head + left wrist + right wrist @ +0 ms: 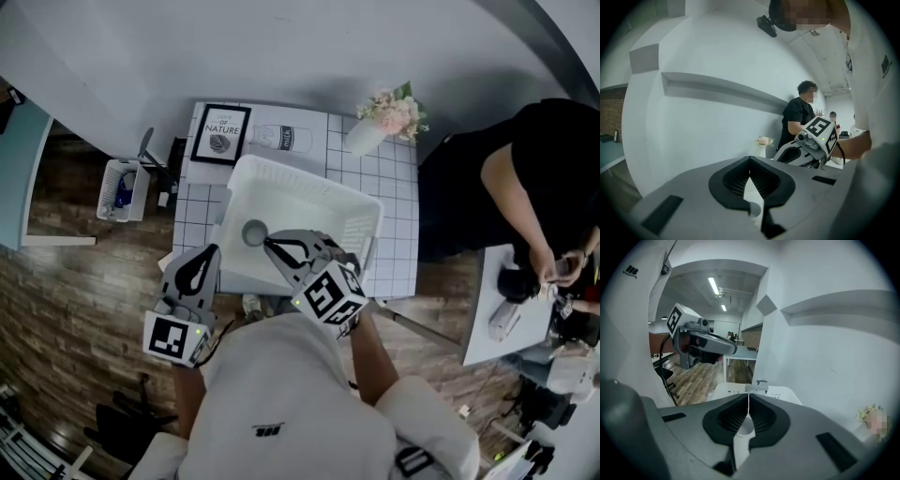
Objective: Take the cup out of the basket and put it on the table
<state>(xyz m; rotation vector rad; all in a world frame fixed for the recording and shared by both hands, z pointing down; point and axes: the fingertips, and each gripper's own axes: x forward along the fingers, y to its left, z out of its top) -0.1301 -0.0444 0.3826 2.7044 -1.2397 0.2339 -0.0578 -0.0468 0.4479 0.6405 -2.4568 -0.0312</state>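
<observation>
While the cup [254, 232] stood in the near-left part of the basket [309, 178] on the bench [394, 187], you held the left gripper [210, 250] and right gripper [268, 243] pinched together, empty.

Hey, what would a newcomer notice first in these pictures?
The big white basket on the tiled table, with a small grey cup inside. Over its near side hang the left gripper and right gripper, both shut and empty. Pink flowers stand at the table's far right corner.
</observation>
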